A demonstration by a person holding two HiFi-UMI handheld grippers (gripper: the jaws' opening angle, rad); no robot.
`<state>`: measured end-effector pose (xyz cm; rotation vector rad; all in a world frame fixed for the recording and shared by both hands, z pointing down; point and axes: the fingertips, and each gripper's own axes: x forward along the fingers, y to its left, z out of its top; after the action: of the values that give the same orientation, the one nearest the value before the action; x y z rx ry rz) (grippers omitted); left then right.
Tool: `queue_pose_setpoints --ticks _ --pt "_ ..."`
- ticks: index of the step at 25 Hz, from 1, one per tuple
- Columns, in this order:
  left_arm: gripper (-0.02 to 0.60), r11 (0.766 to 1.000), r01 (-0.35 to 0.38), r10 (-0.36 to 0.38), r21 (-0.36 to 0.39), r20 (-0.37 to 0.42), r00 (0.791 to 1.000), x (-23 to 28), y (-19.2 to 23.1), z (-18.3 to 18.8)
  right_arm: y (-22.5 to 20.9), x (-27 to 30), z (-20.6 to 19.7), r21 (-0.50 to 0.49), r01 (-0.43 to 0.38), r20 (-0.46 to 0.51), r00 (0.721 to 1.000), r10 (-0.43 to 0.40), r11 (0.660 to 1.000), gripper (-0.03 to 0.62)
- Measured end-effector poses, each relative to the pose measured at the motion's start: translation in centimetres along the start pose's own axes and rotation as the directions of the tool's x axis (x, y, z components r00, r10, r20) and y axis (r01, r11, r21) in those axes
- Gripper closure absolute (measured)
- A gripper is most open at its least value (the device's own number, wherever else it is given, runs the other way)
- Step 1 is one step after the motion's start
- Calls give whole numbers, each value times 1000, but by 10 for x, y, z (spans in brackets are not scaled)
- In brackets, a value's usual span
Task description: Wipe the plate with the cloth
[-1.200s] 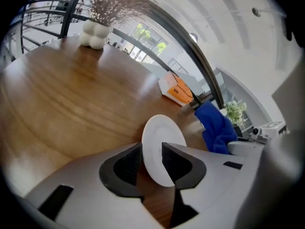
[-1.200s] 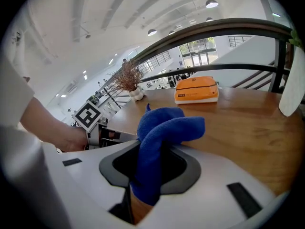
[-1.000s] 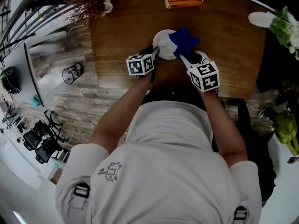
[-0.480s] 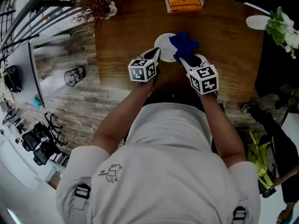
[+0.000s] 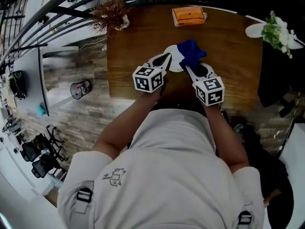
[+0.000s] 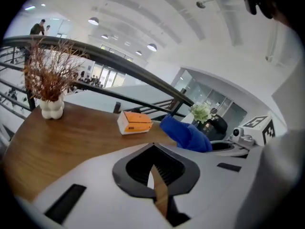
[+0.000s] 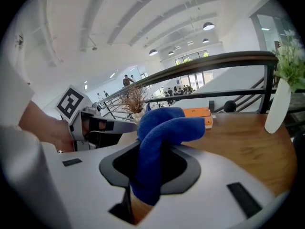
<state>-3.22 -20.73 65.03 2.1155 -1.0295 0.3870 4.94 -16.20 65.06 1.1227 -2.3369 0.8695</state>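
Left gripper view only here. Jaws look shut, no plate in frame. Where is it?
Observer: Head view: the white plate lies on the table, just ahead of the left gripper, whose jaws have just closed with nothing visible between them.
Operator: Touching it?
Observer: Cannot tell; its tips overlap the plate's left rim in that picture.
Operator: Cloth?
Observer: Right gripper view: the right gripper is clamped on the blue cloth, which bunches up above its jaws.

Tabletop point(image 5: 236, 56) open right; orange box point(image 5: 189, 16), twig vase point(image 5: 112, 15) beyond.
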Motion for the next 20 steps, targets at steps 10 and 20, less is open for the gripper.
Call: queue_pose_setpoints --ticks 10,20 --pt "575 987 99 -115 128 117 986 -39 -44 72 24 -33 66 -48 67 156 986 -59 997 484" --pt "575 939 209 -276 273 238 931 -92 -86 112 66 -78 101 -112 136 312 945 -95 984 484"
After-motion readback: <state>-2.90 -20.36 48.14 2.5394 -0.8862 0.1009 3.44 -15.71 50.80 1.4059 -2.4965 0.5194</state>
